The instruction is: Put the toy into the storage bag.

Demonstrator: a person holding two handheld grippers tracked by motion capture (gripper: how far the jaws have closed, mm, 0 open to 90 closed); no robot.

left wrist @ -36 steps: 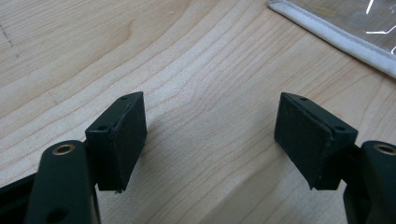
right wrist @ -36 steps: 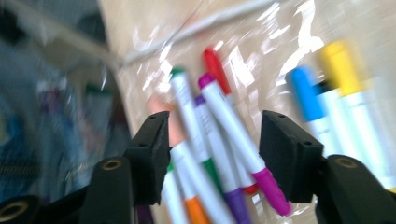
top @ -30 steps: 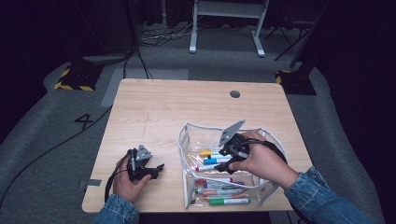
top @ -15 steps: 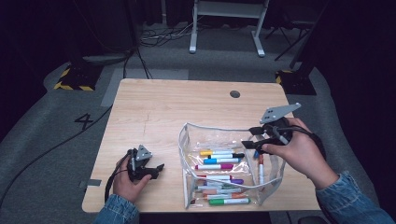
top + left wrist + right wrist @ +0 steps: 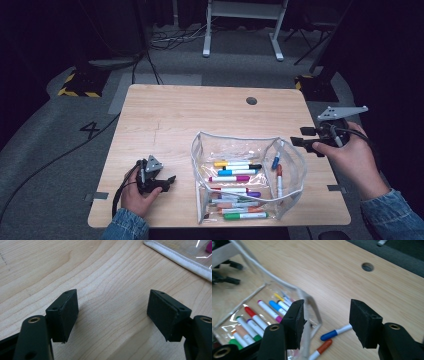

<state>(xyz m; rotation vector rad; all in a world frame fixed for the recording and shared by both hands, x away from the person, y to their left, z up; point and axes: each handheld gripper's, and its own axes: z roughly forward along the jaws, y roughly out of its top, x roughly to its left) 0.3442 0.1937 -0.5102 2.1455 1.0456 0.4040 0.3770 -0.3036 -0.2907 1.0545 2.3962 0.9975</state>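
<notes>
At the near left of the worktop [image 5: 200, 110], the left gripper [image 5: 167, 181] rests in the same spot as a second ago, its fingers [image 5: 66, 312] spread wide over bare wood with nothing between them. Just to their right lies the clear zip pouch [image 5: 240, 145], mouth gaping and holding a row of coloured markers [image 5: 235, 170]; in the left gripper view its white zip edge [image 5: 180, 258] runs past the far right of the fingers. Two more markers, a blue-capped one [image 5: 276, 161] and an orange-capped one [image 5: 279, 175], lie at the pouch's right end, where none showed a second ago. The right gripper [image 5: 300, 139], which a second ago hung over the middle of the pouch, has drawn off to the right and now hovers at the worktop's right edge, clear of the pouch wall. Its fingers [image 5: 295, 320] have just been closing somewhat, yet stand well apart and pinch nothing. In the right gripper view, the blue-capped marker [image 5: 334, 333] and the orange-capped one [image 5: 323, 348] lie below and beyond the gap between the fingers, the pouch rim beside the left finger.
</notes>
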